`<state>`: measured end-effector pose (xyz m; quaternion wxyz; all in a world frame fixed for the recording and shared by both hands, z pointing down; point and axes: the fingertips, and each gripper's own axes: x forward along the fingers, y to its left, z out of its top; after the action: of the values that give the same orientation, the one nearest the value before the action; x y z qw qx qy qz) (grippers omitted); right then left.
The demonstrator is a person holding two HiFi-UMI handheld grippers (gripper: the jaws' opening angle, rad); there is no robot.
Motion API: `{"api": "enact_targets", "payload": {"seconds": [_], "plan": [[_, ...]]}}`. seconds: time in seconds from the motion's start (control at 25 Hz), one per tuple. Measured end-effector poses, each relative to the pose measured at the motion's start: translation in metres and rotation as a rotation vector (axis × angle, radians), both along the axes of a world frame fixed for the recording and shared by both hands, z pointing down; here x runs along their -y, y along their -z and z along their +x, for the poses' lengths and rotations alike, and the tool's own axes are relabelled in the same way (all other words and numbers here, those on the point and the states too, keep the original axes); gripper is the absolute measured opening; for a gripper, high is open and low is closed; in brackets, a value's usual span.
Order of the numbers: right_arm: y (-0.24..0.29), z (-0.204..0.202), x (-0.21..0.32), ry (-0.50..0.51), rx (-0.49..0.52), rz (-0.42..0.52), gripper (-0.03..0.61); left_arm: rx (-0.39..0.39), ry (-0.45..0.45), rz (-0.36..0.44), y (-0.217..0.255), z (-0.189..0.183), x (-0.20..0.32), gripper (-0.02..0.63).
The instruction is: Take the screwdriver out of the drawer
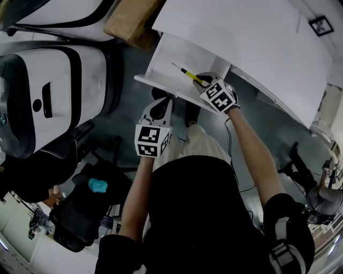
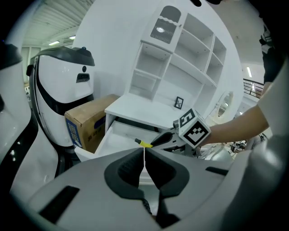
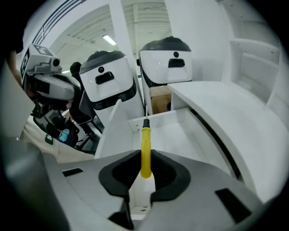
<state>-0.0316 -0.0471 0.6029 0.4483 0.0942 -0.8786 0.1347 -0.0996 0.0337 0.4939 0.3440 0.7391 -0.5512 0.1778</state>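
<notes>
Bright overhead strips — fisheye-warped, vignetted edges

White counter (image 1: pixel 257 37), flat top, backed by a white shelf unit (image 2: pixel 180 58) of open compartments that rises from its rear edge. One small black-and-white square marker (image 1: pixel 320 25) sits on the counter top near the back, at the foot of the shelf unit. Drawer (image 1: pixel 171 64) under the top is pulled well out; its inner base and walls are white. Floor (image 1: pixel 128 115) is dark grey. Cardboard box (image 1: pixel 131 18) stands on the floor just beside the counter's end, close to the open drawer. Large white machine with black trim (image 1: pixel 53 91) stands on the floor beyond the box. A second white machine (image 1: pixel 59 13) stands next to it.
</notes>
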Motion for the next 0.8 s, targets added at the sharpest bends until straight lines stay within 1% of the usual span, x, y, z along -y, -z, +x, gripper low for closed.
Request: {"api": "enact_targets", "payload": {"seconds": [0.24, 0.4, 0.52, 0.6, 0.8], "plan": [[0.067, 0.021, -0.016, -0.045, 0.108, 0.065, 0.083, 0.024, 0.022, 0.067, 0.028, 0.012, 0.007, 0.029], [0.113, 0.04, -0.011, -0.132, 0.224, 0.098, 0.083, 0.044, 0.023, 0.115, 0.047, 0.029, 0.016, 0.029], [0.147, 0.054, -0.009, -0.221, 0.324, 0.073, 0.083, 0.052, 0.026, 0.146, 0.065, 0.04, 0.019, 0.029], [0.171, 0.06, -0.01, -0.274, 0.395, 0.059, 0.083, 0.051, 0.037, 0.17, 0.078, 0.04, 0.018, 0.029], [0.225, 0.075, -0.017, -0.336, 0.525, 0.084, 0.083, 0.04, 0.07, 0.244, 0.112, 0.038, 0.013, 0.029]]}}
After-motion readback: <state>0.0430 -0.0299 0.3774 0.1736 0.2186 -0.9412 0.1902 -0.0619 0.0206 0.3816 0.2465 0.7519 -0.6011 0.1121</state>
